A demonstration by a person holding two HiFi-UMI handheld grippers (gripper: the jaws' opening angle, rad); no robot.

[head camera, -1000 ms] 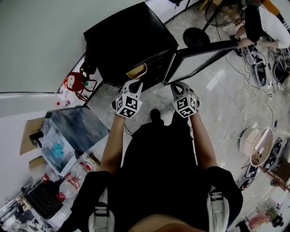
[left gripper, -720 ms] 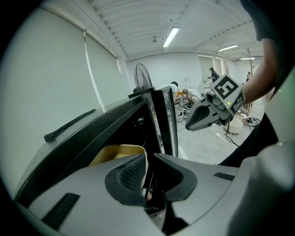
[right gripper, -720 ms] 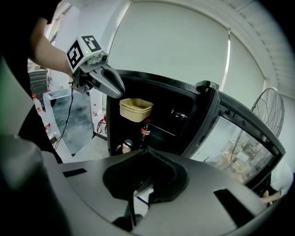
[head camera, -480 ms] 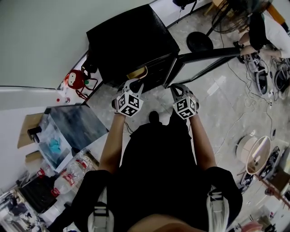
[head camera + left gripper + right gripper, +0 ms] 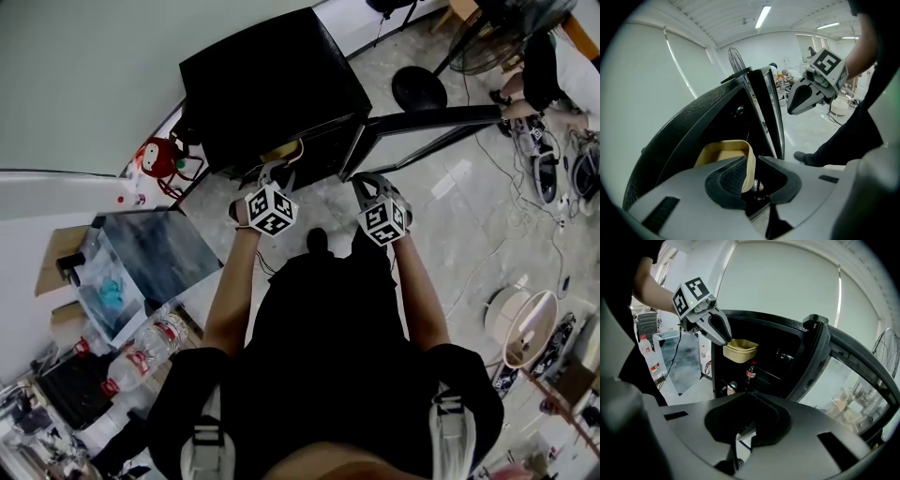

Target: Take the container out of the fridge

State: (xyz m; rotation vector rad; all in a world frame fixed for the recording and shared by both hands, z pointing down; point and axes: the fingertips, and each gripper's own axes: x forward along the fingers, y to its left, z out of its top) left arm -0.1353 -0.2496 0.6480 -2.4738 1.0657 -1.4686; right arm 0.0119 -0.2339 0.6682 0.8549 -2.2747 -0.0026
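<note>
The container is cream, the fridge black, the marker cubes black-and-white squares.

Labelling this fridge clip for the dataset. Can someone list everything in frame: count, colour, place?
fridge: one, black, against the wall, door swung open
container: one, beige, at the top front of the fridge
dark bottle: one, red label, on a shelf inside the fridge
can: one, colour unclear, lower in the fridge
toy: one, red, on the floor left of the fridge
glass case: one, clear, at the person's left
water bottles: two, clear with red labels, beside the glass case
fan: one, black base, beyond the door
left gripper: grey, jaws apart around the container's wall
right gripper: grey, jaws together, empty, near the door
</note>
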